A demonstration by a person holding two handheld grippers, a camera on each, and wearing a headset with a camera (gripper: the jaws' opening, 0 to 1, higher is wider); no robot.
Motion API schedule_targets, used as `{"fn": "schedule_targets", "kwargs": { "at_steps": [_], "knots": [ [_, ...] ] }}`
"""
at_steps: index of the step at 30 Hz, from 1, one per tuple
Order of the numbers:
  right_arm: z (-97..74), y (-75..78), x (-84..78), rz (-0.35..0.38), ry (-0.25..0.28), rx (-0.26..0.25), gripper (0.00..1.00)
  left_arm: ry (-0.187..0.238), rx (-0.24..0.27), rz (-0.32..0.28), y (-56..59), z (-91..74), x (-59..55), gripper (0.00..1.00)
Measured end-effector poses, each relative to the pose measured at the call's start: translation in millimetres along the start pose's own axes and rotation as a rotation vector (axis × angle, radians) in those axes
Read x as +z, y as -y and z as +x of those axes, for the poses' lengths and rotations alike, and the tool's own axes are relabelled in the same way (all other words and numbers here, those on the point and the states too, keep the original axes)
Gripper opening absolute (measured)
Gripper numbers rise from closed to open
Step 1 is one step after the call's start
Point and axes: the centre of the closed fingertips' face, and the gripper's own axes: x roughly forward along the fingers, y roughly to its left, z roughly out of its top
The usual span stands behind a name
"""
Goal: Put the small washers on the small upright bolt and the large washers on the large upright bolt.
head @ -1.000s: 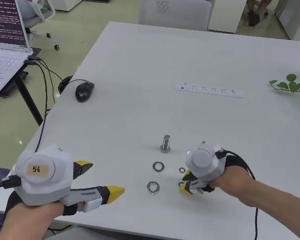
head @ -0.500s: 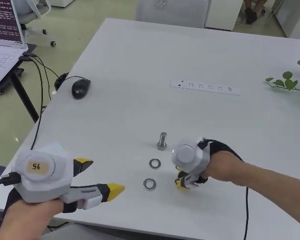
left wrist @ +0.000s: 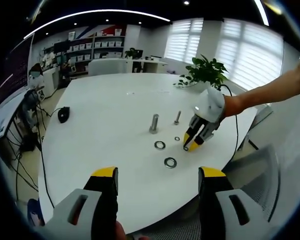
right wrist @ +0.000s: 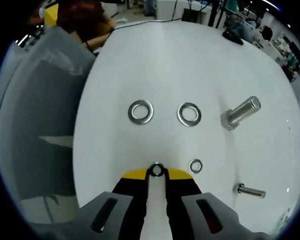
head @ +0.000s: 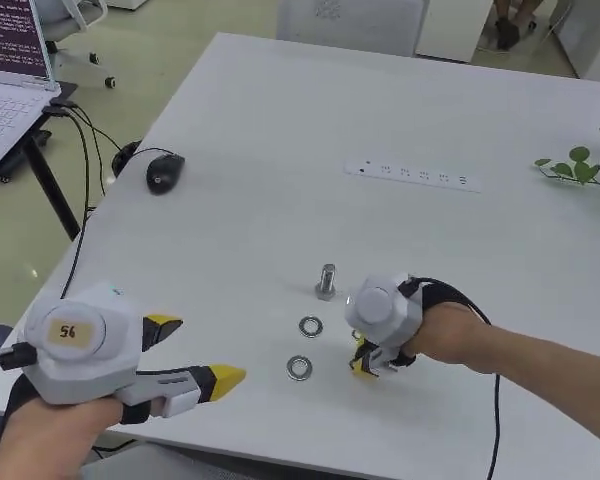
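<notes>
The large upright bolt [head: 326, 282] [right wrist: 240, 113] [left wrist: 154, 123] stands mid-table. Two large washers [head: 310, 326] [head: 300, 368] lie flat in front of it, seen too in the right gripper view [right wrist: 141, 111] [right wrist: 189, 114]. My right gripper [head: 365, 365] [right wrist: 156, 172] points down at the table, shut on a small washer [right wrist: 156, 170] held at its yellow tips. Another small washer [right wrist: 195, 166] lies beside it, and the small bolt [right wrist: 249, 190] [left wrist: 177, 117] stands close by. My left gripper [head: 197, 350] [left wrist: 157, 174] hovers open at the near-left table edge, holding nothing.
A white power strip [head: 412, 176] lies at the back of the table. A black mouse [head: 166, 170] with its cable sits at the left edge, and a laptop [head: 5, 70] is on a side stand. Plant leaves [head: 580, 165] reach in from the right.
My right gripper has shifted slightly left toward the large washers and stays low over the table. My left gripper has hardly moved.
</notes>
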Motion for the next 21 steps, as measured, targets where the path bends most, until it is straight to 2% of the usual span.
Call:
{"fn": "schedule_targets", "kwargs": {
  "at_steps": [3, 7, 8, 9, 15, 18, 21],
  "knots": [
    [-0.7, 1.5, -0.1, 0.062, 0.03, 0.008, 0.13, 0.001, 0.001, 0.001, 0.6, -0.7, 0.8, 0.65],
    [-0.7, 0.9, -1.8, 0.052, 0.023, 0.007, 0.13, 0.001, 0.001, 0.0, 0.8, -1.3, 1.1, 0.65],
    [-0.9, 0.8, -2.6, 0.026, 0.015, 0.012, 0.13, 0.0, 0.001, 0.002, 1.0, -1.4, 1.3, 0.65],
    [-0.7, 0.6, -2.6, -0.033, 0.009, 0.018, 0.13, 0.0, 0.0, 0.002, 1.3, -1.4, 1.4, 0.65],
    [-1.4, -1.8, -4.5, -0.149, -0.045, 0.036, 0.14, -0.001, -0.002, 0.004, 1.8, -0.7, 2.5, 0.65],
    [-1.0, -2.0, -5.6, -0.244, -0.082, 0.04, 0.15, -0.003, -0.002, 0.002, 1.3, -0.6, 1.4, 0.64],
    [-0.5, -3.2, -5.3, -0.258, -0.097, 0.042, 0.15, -0.004, 0.001, -0.003, 0.7, -1.1, -0.4, 0.64]
  ]
}}
